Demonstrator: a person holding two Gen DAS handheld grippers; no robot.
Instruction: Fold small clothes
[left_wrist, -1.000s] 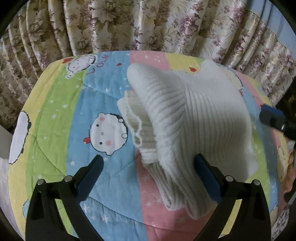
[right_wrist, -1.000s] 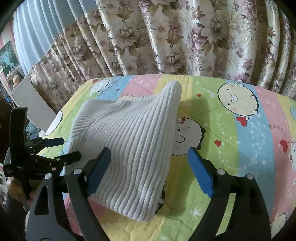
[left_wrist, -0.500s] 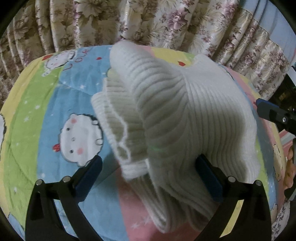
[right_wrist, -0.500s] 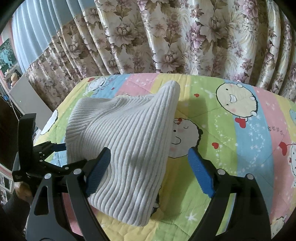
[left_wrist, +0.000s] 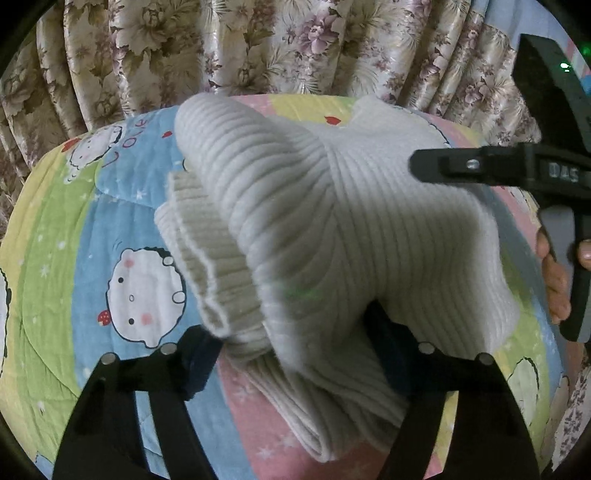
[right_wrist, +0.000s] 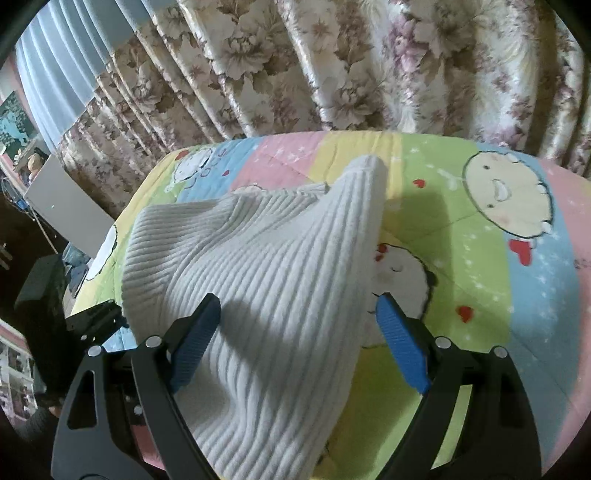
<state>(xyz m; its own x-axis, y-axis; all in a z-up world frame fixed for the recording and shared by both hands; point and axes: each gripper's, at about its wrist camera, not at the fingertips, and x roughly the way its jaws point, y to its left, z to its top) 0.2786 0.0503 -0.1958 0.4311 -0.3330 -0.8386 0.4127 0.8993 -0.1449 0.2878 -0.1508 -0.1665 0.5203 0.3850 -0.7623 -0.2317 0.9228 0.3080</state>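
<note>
hidden: left gripper (left_wrist: 291, 354) pads partly under knit, blurred | count: one white ribbed sweater (left_wrist: 332, 236), bunched on cartoon quilt (left_wrist: 122, 206) on bed | left gripper: spread around sweater fold | right gripper (right_wrist: 299, 343): spread, over sweater

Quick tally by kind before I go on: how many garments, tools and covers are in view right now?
White ribbed knit garment: 1
Tools: 2, the left tool and the right tool, both open with the knit between their fingers
Cartoon-print quilt: 1
Floral curtain: 1
Total: 5
</note>
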